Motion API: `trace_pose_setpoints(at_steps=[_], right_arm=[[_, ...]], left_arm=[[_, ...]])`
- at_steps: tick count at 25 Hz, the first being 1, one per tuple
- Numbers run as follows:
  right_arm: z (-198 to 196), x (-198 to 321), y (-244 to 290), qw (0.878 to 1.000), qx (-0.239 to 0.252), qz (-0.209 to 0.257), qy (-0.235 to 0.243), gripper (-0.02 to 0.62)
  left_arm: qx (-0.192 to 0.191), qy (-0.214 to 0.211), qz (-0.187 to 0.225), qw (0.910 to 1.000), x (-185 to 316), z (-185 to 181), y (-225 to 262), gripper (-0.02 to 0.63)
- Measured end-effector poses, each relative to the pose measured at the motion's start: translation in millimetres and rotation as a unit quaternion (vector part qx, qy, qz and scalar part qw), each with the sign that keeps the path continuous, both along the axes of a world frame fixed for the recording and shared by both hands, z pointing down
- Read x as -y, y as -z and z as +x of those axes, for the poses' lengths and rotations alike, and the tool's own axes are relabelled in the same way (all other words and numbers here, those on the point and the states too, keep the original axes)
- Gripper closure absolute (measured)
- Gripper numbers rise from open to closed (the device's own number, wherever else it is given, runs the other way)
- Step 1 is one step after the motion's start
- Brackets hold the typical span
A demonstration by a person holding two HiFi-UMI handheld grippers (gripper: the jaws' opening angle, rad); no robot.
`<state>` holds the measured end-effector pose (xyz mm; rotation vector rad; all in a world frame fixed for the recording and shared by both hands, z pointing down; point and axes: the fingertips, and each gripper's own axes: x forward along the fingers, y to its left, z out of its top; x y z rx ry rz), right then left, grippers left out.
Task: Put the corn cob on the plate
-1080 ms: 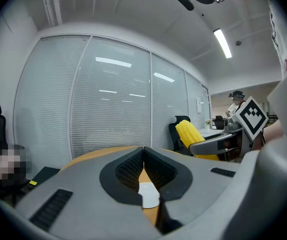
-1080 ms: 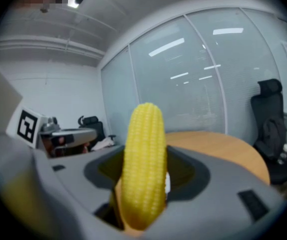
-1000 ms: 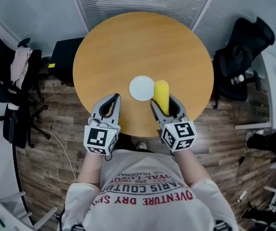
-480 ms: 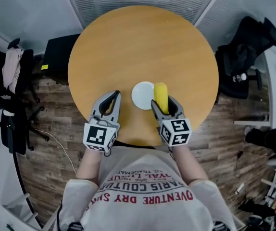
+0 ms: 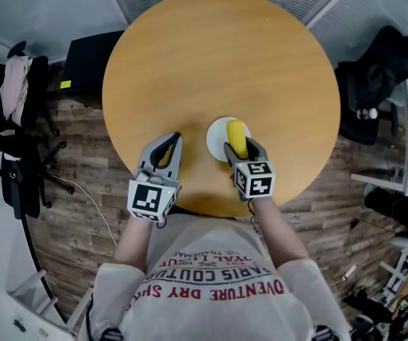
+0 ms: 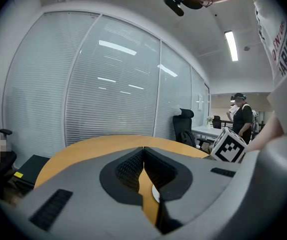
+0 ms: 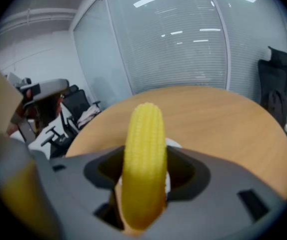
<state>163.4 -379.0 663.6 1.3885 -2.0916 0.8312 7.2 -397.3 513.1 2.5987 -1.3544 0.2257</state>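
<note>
Head view looks steeply down; both gripper views look low across the same table (image 5: pixel 218 62).

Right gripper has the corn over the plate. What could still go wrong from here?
1. The corn cob is round and the plate small; released by the right gripper, it may roll off.
2. The plate lies toward the near edge of the table, so a rolling cob could reach the floor.

Bright ceiling strip lights, fisheye-warped dark edges, near foreground blurred in gripper views.
</note>
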Motion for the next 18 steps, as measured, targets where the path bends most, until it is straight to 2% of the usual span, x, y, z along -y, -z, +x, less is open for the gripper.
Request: trace_pose_setpoints(at_steps=[11, 18], right_arm=[[-16, 12, -57, 0.997, -0.022, -0.073, 0.017, 0.33], [-23, 13, -69, 0.995, -0.041, -0.087, 0.031, 0.33]], left_arm=[[-0.008, 0.02, -0.039, 0.999, 12, -22, -26, 0.571], [0.008, 0.024, -0.029, 0.9993, 14, -33, -30, 0.571]])
